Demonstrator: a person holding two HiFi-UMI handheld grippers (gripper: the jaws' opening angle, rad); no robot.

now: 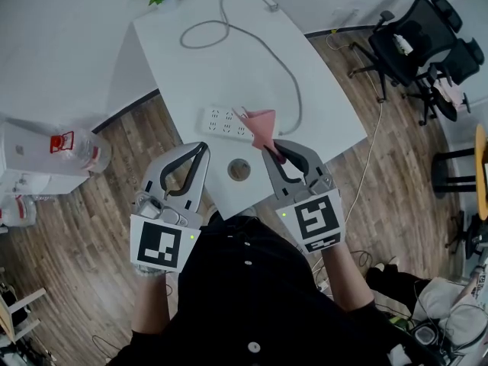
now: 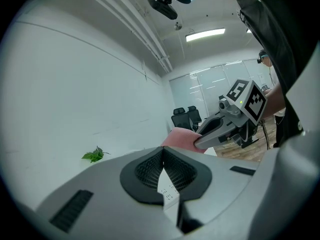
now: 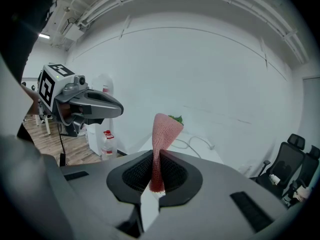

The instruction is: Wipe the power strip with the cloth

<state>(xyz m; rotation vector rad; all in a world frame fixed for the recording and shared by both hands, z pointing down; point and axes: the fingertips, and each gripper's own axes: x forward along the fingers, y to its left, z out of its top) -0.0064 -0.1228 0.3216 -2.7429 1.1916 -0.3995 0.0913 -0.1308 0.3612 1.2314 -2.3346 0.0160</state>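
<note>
Desk [image 1: 191, 59] carries the strip [image 1: 226, 122] at its near middle. Cloth [image 1: 261, 124], over the strip's right end, is pinched by one end in the right claw [image 1: 272, 149] and may slip under wiping pressure. Left claw [image 1: 203, 149] clenched, empty — the unbraced strip could slide.

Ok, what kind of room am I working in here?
Probably an office or meeting room: black swivel office chairs stand beside a white table with a power strip on it, and the left gripper view shows a glass partition and a ceiling light panel.
</note>
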